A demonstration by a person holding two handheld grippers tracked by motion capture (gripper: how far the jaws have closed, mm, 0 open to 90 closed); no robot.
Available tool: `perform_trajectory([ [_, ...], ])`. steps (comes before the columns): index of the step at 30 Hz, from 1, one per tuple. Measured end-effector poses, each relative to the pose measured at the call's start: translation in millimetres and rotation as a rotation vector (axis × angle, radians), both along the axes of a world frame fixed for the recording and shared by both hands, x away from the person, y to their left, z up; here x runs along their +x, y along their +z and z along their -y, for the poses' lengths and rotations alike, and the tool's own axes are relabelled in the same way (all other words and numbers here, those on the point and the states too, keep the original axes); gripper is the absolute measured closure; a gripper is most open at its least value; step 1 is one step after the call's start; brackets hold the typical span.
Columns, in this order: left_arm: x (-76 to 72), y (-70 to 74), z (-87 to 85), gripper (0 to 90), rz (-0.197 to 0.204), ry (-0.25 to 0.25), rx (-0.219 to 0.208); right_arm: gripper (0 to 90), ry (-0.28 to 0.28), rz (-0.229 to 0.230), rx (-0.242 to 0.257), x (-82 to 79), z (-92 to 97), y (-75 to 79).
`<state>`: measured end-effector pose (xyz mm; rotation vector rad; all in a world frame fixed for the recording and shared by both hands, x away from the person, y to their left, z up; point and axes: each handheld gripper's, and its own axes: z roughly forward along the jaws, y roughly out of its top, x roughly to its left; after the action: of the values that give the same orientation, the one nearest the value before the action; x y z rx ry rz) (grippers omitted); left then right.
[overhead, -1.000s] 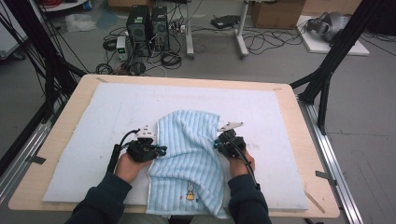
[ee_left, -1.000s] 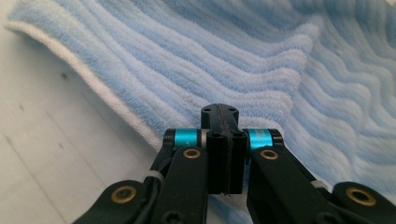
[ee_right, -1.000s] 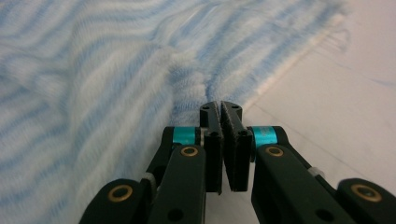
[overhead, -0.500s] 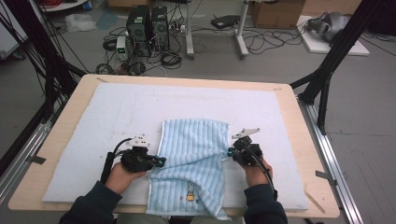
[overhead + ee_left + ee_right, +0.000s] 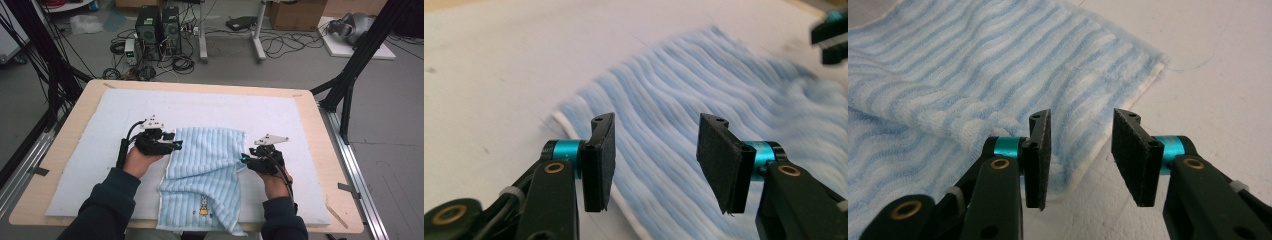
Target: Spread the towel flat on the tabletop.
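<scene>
A blue-and-white striped towel [image 5: 207, 170] lies folded on the white mat [image 5: 250, 110], its lower end with a small cartoon print reaching the table's front edge. My left gripper [image 5: 176, 145] hovers at the towel's upper left corner; its jaws have just been opening and stand open, with the towel [image 5: 684, 105] lying below them and nothing pinched. My right gripper [image 5: 243, 160] sits at the towel's right edge; its jaws have also just been opening and are open over the towel's hem [image 5: 1088, 160]. The pads [image 5: 1040, 155] touch no cloth.
The mat covers a wooden table [image 5: 325, 150] with bare strips at its sides. Black frame posts [image 5: 350, 85] stand at the right and left corners. Computers and cables lie on the floor behind the table. In the left gripper view the right gripper's tips [image 5: 831, 37] show at the top right.
Both grippers have let go of the towel and opened. The bunched upper part now lies flat. My left gripper has moved away from the person, toward the towel's top corner.
</scene>
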<state>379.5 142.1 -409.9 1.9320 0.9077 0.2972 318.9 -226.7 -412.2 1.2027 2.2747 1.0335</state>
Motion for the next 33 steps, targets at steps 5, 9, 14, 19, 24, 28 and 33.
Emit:
perform_trajectory([
  [5, 24.8, -2.5, 6.8, 51.1, -0.007, 0.058, 0.000, 59.3, 0.000, -0.010, 0.014, -0.9, 0.9, -7.9],
  [9, 42.8, -7.5, 15.5, 52.7, -0.041, 0.087, 0.002, 58.9, 0.004, -0.003, 0.011, -1.4, 1.1, -7.8],
  [14, 47.5, -20.2, 28.8, 77.0, -0.067, 0.035, 0.117, 58.1, 0.006, 0.000, 0.009, -2.3, 0.8, -8.6],
  [19, 41.0, -22.9, 39.1, 87.8, -0.065, -0.030, 0.192, 57.4, 0.006, 0.002, 0.010, -3.6, 1.6, -9.0],
  [24, 34.3, -27.7, 44.0, 89.3, -0.091, -0.054, 0.220, 56.9, 0.002, 0.005, 0.021, -4.5, 2.5, -8.1],
  [28, 29.4, -25.1, 45.7, 89.5, -0.121, -0.078, 0.240, 56.6, -0.001, -0.002, 0.020, -4.4, 2.9, -8.3],
  [33, 17.4, -25.1, 42.2, 89.6, -0.159, -0.129, 0.210, 56.6, -0.003, 0.001, 0.025, -4.3, 3.5, -8.2],
])
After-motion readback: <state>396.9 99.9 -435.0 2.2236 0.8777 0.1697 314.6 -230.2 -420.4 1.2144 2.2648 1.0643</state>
